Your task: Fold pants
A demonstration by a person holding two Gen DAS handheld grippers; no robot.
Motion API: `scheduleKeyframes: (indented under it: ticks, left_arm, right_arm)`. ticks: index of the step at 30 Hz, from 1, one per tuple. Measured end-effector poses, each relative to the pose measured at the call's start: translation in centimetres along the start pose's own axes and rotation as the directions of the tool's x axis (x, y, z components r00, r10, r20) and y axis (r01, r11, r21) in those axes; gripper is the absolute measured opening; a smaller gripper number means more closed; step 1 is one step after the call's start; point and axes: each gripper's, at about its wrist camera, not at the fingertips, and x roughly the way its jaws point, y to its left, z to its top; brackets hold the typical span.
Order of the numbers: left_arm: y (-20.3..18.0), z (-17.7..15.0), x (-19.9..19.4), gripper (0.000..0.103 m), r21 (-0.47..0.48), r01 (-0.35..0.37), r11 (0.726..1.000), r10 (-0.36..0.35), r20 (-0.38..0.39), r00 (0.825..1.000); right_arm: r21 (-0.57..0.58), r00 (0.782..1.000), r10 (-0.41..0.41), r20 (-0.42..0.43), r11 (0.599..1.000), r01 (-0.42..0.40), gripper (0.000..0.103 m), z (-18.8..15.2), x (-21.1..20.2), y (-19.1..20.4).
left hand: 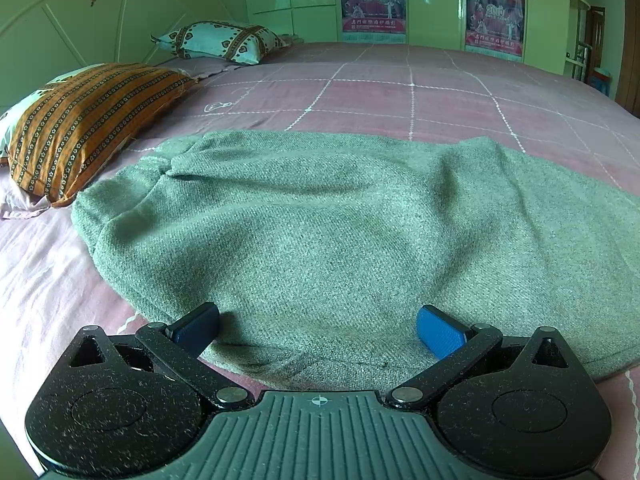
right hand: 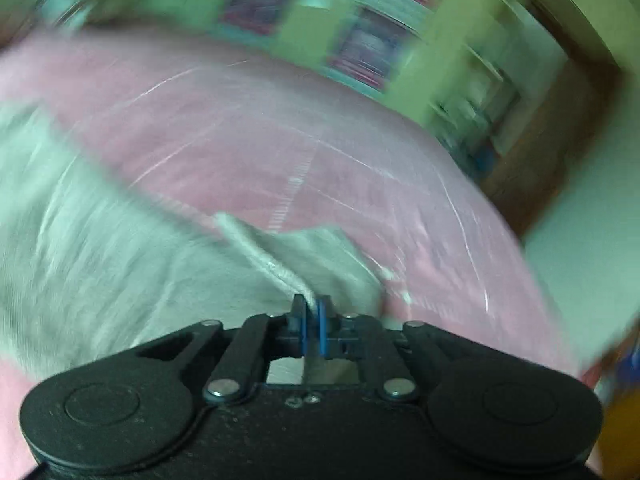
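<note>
Grey-green woollen pants (left hand: 320,232) lie spread on a pink checked bed (left hand: 400,92). My left gripper (left hand: 318,330) is open, its blue pads (left hand: 438,334) resting on the near edge of the pants with fabric between them. In the blurred right wrist view, my right gripper (right hand: 312,322) is shut on a hemmed edge of the pants (right hand: 276,268) and holds it lifted above the bed (right hand: 320,140). The rest of the pants (right hand: 88,248) stretches away to the left.
An orange striped pillow (left hand: 88,124) lies at the left, and a patterned pillow (left hand: 220,42) lies farther back by the headboard. Green wardrobes with posters (left hand: 372,0) stand behind the bed. The bed's right edge drops to the floor (right hand: 568,248).
</note>
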Motion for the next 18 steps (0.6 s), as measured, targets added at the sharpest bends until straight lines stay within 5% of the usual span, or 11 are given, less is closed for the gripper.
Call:
scheduleKeyframes:
  ticks: [2, 4, 6, 11, 13, 18]
  left_arm:
    - [0.0, 0.0, 0.0, 0.103, 0.0, 0.0, 1.0, 0.0, 0.0, 1.0]
    - [0.0, 0.0, 0.0, 0.103, -0.001, 0.001, 1.0, -0.001, 0.0, 1.0]
    - [0.0, 0.0, 0.0, 0.103, -0.001, 0.0, 1.0, 0.0, 0.0, 1.0]
    - [0.0, 0.0, 0.0, 0.103, 0.001, -0.002, 1.0, 0.002, 0.0, 1.0]
    - [0.0, 0.0, 0.0, 0.103, 0.001, -0.002, 1.0, 0.002, 0.0, 1.0]
    - [-0.1, 0.0, 0.1, 0.103, 0.007, -0.005, 1.0, 0.005, -0.003, 1.0]
  right_arm:
    - [0.352, 0.999, 0.033, -0.031, 0.936, -0.02, 0.0, -1.9, -0.7, -5.6]
    - [0.541, 0.993, 0.088, -0.077, 0.84, -0.032, 0.001, -5.0, -0.5, -9.1]
    - [0.539, 0.992, 0.087, -0.088, 0.842, -0.026, 0.006, -6.8, -0.6, -10.4]
    - [0.478, 0.998, 0.056, -0.008, 0.877, -0.046, 0.048, -6.3, -1.6, -11.4]
    - [0.51, 0.998, 0.052, -0.018, 0.86, -0.035, 0.05, -5.9, -1.2, -12.3]
    - [0.775, 0.98, 0.196, 0.017, 0.617, -0.137, 0.032, -8.7, 0.4, -16.5]
